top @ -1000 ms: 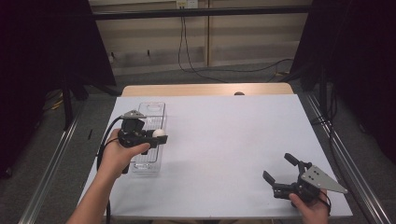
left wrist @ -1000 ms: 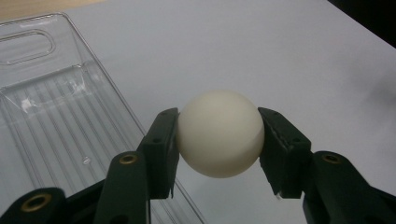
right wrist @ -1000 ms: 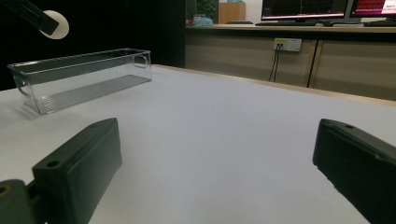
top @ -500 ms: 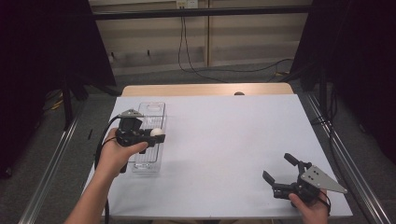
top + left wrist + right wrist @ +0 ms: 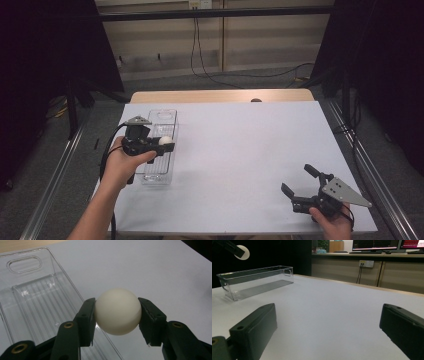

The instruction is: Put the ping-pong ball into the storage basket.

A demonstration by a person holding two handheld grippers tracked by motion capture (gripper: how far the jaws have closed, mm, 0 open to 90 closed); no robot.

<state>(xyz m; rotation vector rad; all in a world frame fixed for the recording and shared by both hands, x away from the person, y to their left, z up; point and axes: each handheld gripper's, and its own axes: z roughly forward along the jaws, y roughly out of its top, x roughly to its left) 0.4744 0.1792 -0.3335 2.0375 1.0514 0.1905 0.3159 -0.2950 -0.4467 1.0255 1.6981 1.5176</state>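
1. Table [image 5: 240, 150]: a wide white sheet, bare from the centre out to 3 o'clock. We see ample room there for either hand to sweep. The far edge at 12 o'clock shows a strip of wood; the near edge at 6 o'clock runs just under both forearms.

2. Clear bin [image 5: 159, 145]: it sits at about 9 o'clock on the sheet, long axis running toward 12, and lies close to the sheet's left edge, so there is little margin on that side. It looks empty in the left gripper view.

3. Left gripper [image 5: 165, 145]: compared with a second ago, we see almost no shift; it hangs over the bin's right-hand wall as before. Its jaws are clenched on the white ball [image 5: 117, 311], pads pressing both sides.

4. Right gripper [image 5: 299, 186]: parked near 5 o'clock, close to the near edge, unchanged from the earlier frames. Jaws spread wide with nothing between them.

5. Ball position: held in the air above the bin's right rim, not yet inside. The left gripper view puts it over the rim line rather than over the ribbed floor.

6. Our reading: the carry is done and the drop is pending. A small nudge toward 9 o'clock would centre the ball over the bin before release; letting go here risks a bounce off the rim onto the sheet.
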